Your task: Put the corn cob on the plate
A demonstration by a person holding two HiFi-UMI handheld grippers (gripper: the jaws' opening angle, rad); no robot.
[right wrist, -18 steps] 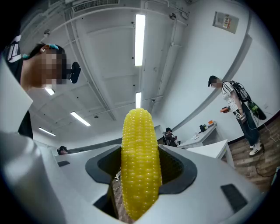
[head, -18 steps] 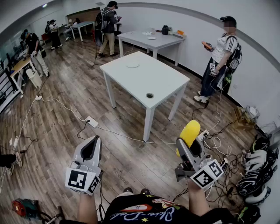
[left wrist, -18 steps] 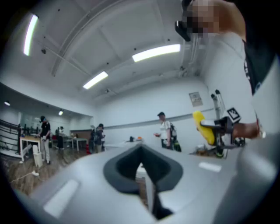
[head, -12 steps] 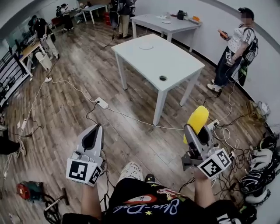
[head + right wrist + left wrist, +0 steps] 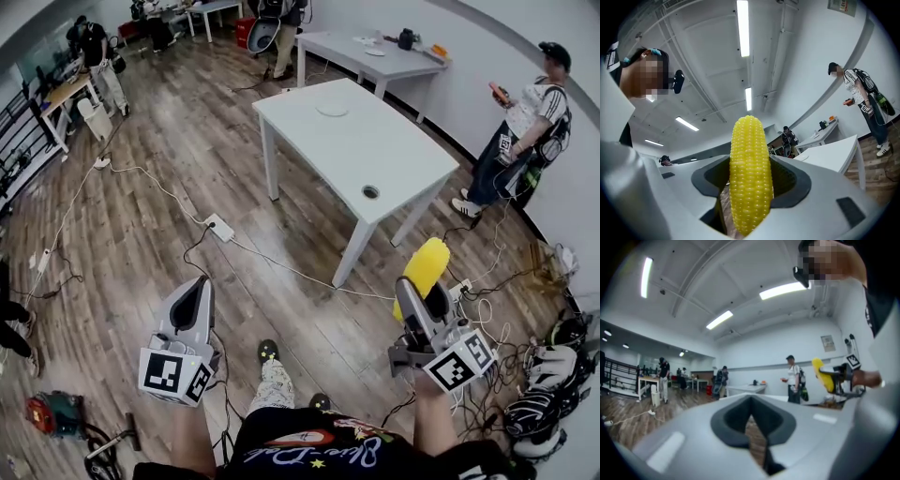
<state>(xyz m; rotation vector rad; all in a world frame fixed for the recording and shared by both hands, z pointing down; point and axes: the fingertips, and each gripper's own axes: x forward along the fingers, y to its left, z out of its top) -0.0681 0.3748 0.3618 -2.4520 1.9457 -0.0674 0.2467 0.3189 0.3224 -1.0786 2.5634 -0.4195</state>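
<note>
In the head view the lower end of the corn cob (image 5: 424,267) is hidden inside the right gripper (image 5: 415,305). The plate (image 5: 332,110), near the surface's (image 5: 394,159) far edge, is too small and pale to show detail. The small things on the far table (image 5: 347,52) cannot be told apart. In the left gripper view the left gripper (image 5: 751,416) is blurred, its base cut off by the bottom edge.

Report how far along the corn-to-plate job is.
Done: the corn cob is picked up, clamped in the right claw. In hand: it is held in the air over the wooden floor, short of the white table. Left: reach the plate at the table's far end, which looks bare, lay the cob on it and let go. The left claw is shut and empty.
</note>
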